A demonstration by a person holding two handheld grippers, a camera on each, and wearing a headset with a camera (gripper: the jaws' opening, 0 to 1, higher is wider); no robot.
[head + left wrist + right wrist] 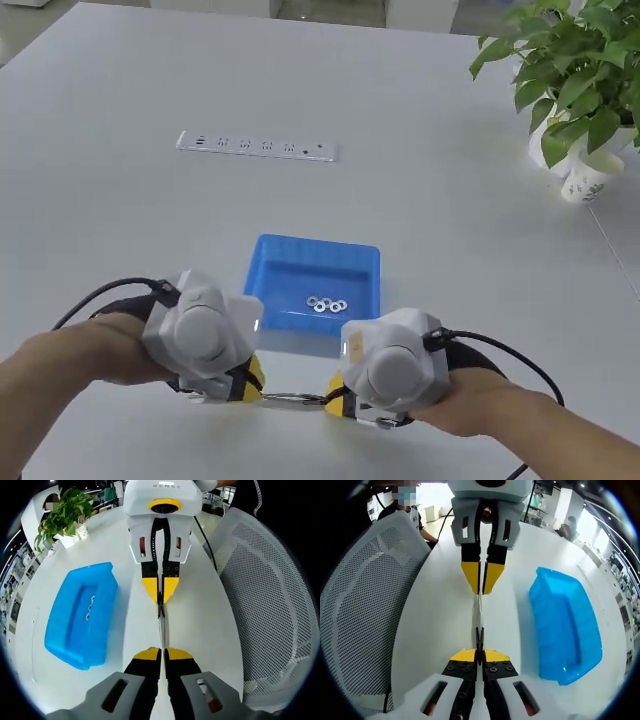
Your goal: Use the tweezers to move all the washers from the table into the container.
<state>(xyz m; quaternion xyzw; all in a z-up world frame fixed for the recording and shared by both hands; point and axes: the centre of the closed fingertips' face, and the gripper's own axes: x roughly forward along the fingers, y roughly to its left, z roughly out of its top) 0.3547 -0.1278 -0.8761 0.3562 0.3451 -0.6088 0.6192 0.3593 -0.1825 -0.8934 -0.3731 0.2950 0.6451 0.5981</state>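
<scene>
The white table (450, 200) spreads out wide. A grey mesh chair (270, 605) stands against its near edge, seen behind both grippers in the two gripper views. The blue container (318, 242) sits in the middle of the table, just beyond the grippers. A leafy potted plant (575, 70) stands at the far right with a paper cup (590, 180) beside its pot. A white power strip (257, 146) lies well beyond the container.

The left gripper (255, 385) and the right gripper (335, 395) are held low over the near edge, pointing straight at each other, each in one of the person's hands. Both are clamped on the tweezers (290, 400), one at each end, with their yellow-tipped jaws drawn almost together around the metal. In the left gripper view its own jaws pinch the near end of the tool and the right gripper pinches the far end. The right gripper view shows the same the other way round.

The tweezers run as one thin silver strip between the two pairs of jaws, just beside the container's near wall. The tool's arms lie squeezed nearly flat against each other. Both its ends are hidden between the jaws, so I cannot tell which is the tip. The span in view touches only the two grippers.

The washers (327, 304) lie in a small cluster on the container floor, towards its near right part.
</scene>
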